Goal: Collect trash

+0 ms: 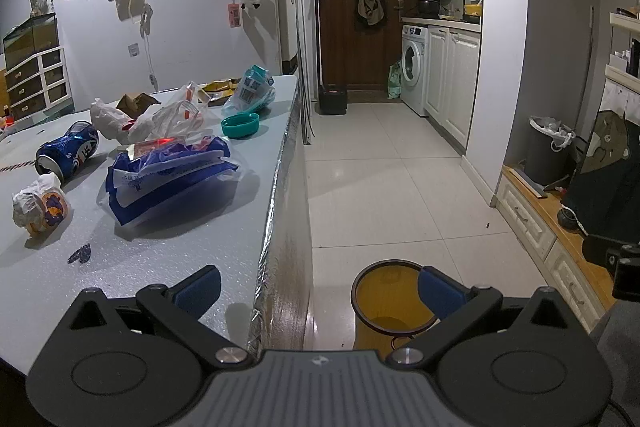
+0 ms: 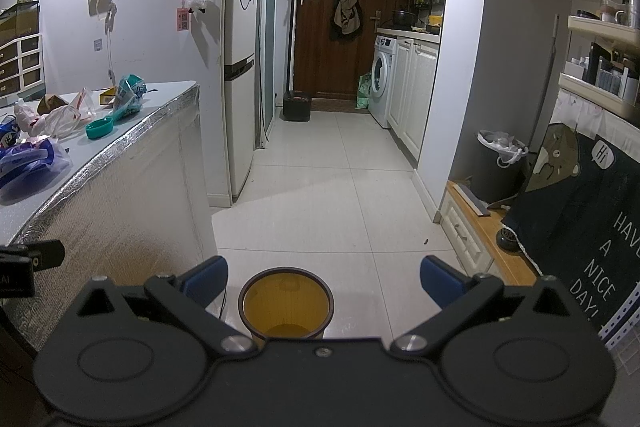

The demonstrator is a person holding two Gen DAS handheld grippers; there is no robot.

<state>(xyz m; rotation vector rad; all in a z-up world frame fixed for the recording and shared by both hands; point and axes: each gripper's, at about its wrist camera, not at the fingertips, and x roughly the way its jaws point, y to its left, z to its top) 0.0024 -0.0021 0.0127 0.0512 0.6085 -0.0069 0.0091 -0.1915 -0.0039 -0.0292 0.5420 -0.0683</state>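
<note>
Trash litters the grey foam-covered table [image 1: 168, 251] on my left: one crumpled white wrapper with an orange-and-purple print [image 1: 38, 207], one dented blue drink can [image 1: 66, 153] on its side, one blue-and-white plastic bag [image 1: 168, 175], one white plastic bag [image 1: 160, 119], one round teal lid [image 1: 240, 126] and one teal-and-white pouch [image 1: 252, 89]. A brown paper piece behind the white bag is partly hidden — I cannot tell what it is. My left gripper [image 1: 320, 291] is level over the table's foil-wrapped edge, blue pads wide apart and empty. The round yellow waste bin with a dark rim [image 2: 286, 301] stands on the pale tiled floor beside the table, its base cut off by the gripper body. My right gripper [image 2: 324, 281] hangs level above the bin, pads spread — nothing between them.
</note>
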